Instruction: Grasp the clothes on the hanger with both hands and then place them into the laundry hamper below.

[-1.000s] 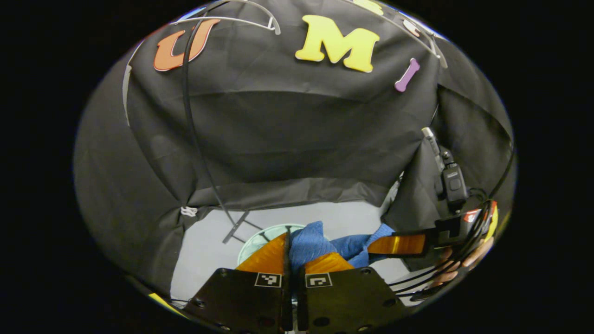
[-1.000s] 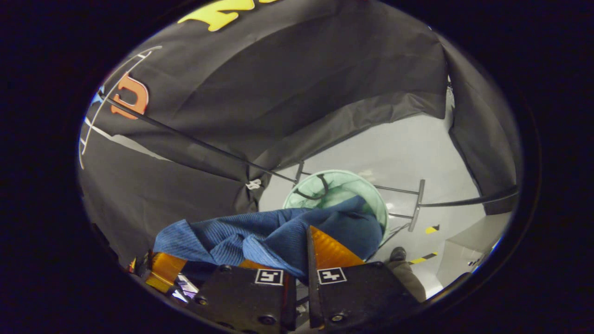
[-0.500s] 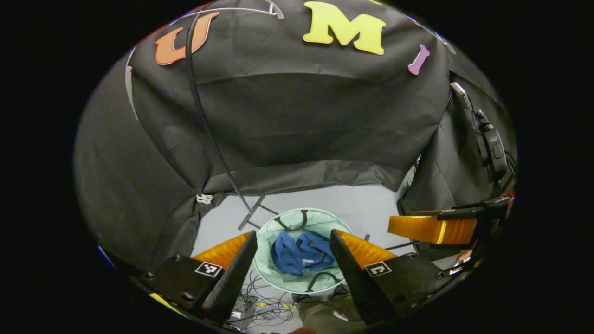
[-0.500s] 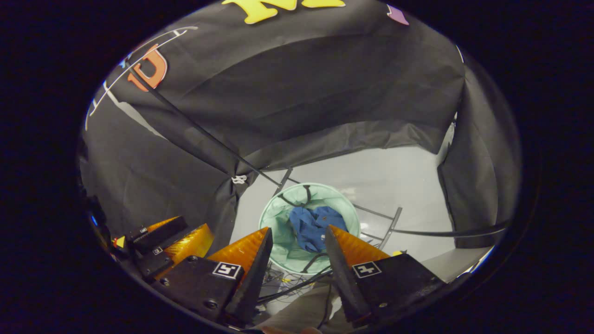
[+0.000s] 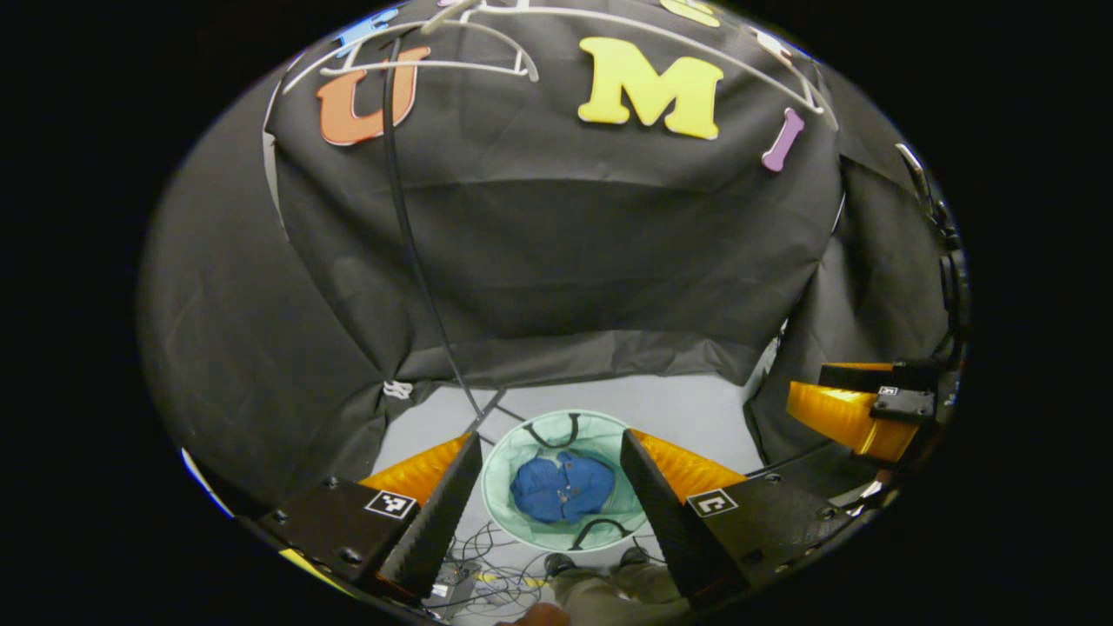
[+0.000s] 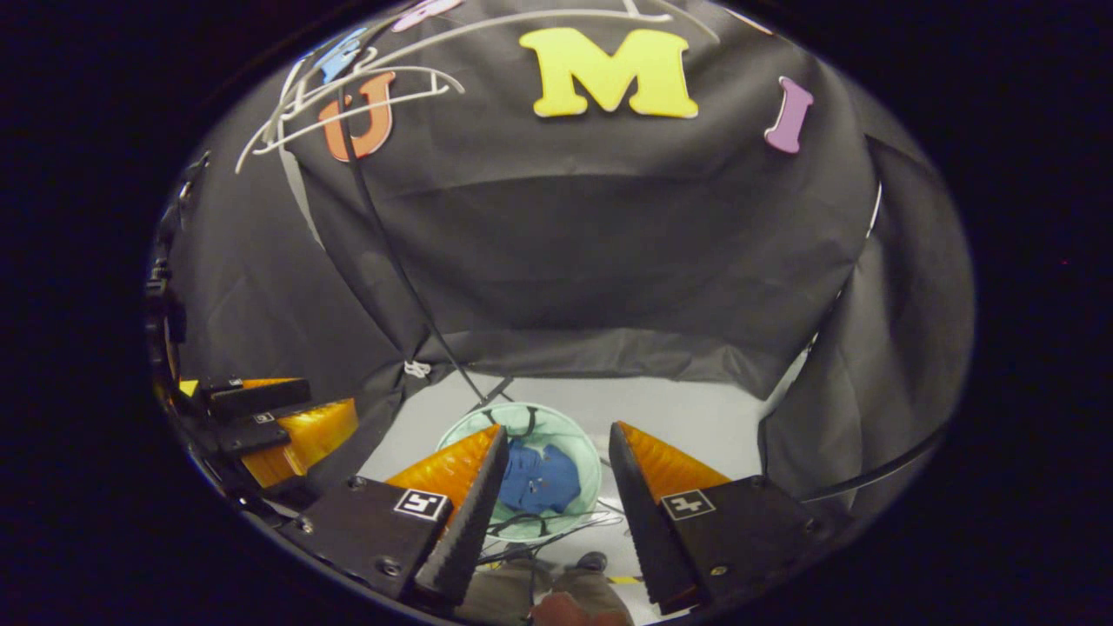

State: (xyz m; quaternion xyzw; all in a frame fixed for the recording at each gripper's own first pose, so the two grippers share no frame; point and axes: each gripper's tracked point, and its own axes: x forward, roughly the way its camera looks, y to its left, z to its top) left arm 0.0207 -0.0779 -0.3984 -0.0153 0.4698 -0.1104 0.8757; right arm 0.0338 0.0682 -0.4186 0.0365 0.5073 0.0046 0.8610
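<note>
The grey floor (image 5: 687, 409) of the booth lies well below me, and on it stands the laundry hamper (image 5: 498, 474), a pale green mesh tub with two dark loop handles, seen from above between my fingers in both gripper views. The clothes (image 5: 550, 489), a blue garment, lie bunched on the hamper's bottom, wholly inside its rim; in the right gripper view the same blue bundle (image 6: 539, 478) sits in the hamper (image 6: 583, 465). High against the cloth wall a white hanger (image 5: 435, 65) hangs bare, and a thin dark pole (image 5: 417, 261) slants down to the floor beside the hamper. My left claw (image 5: 550, 465) is spread wide and pinches nothing; my right claw (image 6: 550, 456) is likewise spread and empty, held level beside the left one. Judgement: the release step is done and the garment is placed, so the task looks complete. The next move calls only for drawing both claws clear, jaws left apart, keeping away from the pole and hanger.
</note>
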